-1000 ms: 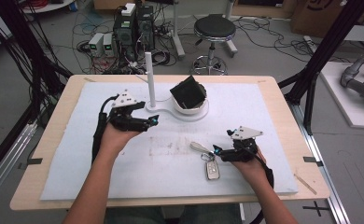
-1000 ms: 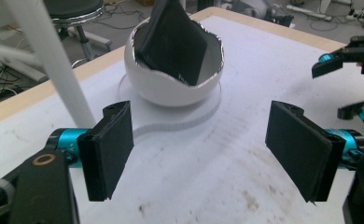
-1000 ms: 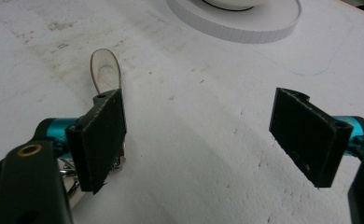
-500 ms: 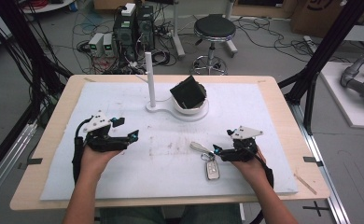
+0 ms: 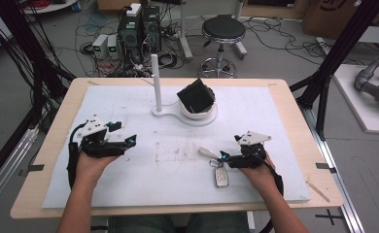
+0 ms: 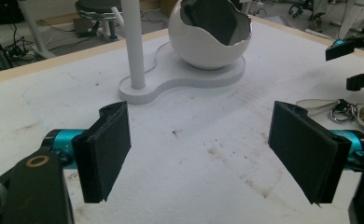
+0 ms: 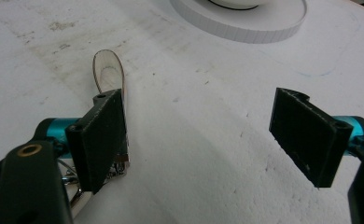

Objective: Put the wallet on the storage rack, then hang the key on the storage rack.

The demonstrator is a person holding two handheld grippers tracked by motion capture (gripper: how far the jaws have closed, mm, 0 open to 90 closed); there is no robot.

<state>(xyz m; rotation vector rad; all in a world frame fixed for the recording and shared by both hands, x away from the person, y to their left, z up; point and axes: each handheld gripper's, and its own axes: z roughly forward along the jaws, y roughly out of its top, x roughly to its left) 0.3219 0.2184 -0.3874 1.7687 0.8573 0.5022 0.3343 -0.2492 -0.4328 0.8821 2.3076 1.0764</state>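
Bench and the clutter behind it

A white mat (image 5: 284, 126) covers the wooden bench (image 5: 56, 136); towards the back stands a white stand (image 5: 178, 115) with an upright post (image 5: 155, 80) beside a cracked-egg bowl (image 5: 197, 110) that holds something black (image 5: 195, 95). On the floor beyond sit a round black stool (image 5: 223, 29), computer boxes (image 5: 138, 26) and tangled cables (image 5: 275, 29).

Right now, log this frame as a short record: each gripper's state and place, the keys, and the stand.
left gripper: open, jaws wide apart, holding nothing, over the left of the white mat
right gripper: open, holding nothing, right beside the key bunch
key bunch: flat on the mat, car fob plus a pale leaf-shaped tag
stand: white base with an upright post and a cracked-egg bowl
bowl contents: something dark, cannot tell what
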